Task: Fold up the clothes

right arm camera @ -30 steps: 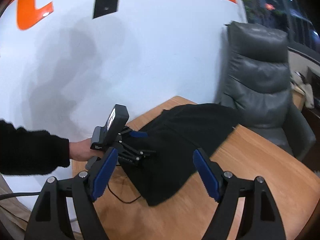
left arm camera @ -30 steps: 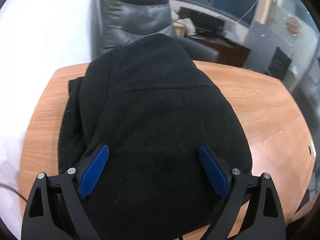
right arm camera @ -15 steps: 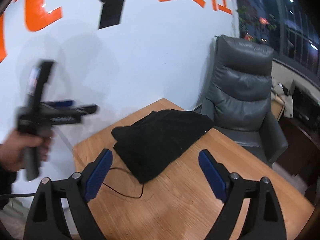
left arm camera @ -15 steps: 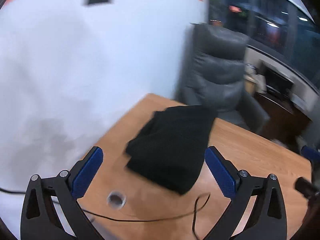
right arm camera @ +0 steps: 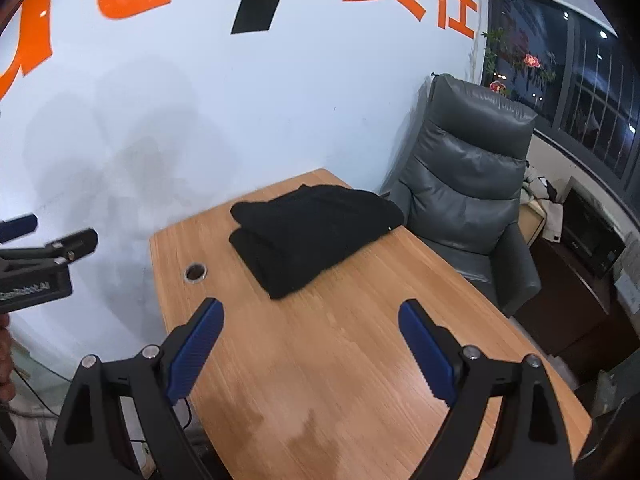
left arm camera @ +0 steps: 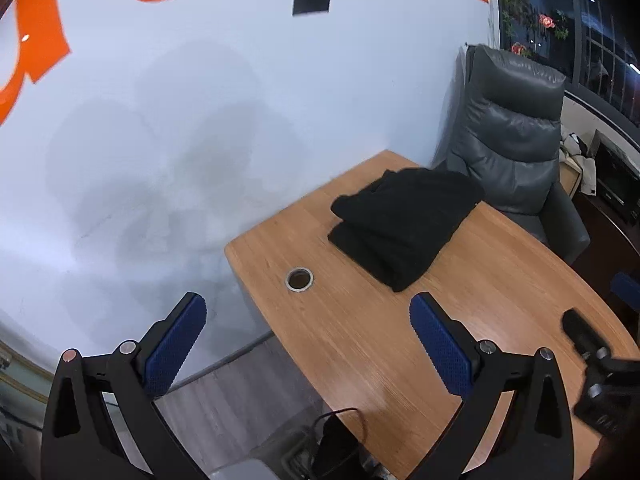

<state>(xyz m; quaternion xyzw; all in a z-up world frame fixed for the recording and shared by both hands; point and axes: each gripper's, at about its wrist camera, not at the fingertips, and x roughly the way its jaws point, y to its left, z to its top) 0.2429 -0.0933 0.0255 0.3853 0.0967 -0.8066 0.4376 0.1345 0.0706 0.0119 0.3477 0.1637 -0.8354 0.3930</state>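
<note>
folded black garment (left arm camera: pixel 404 220), grommet hole (left arm camera: pixel 299 279), armchair (left arm camera: pixel 516 152)

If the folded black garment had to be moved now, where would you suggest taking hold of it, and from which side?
I would pinch the near corner of the folded black garment, coming in low from the bare table side. There the stacked layers end in a thick free edge, while the far end reaches the table's edge by the chair.
</note>
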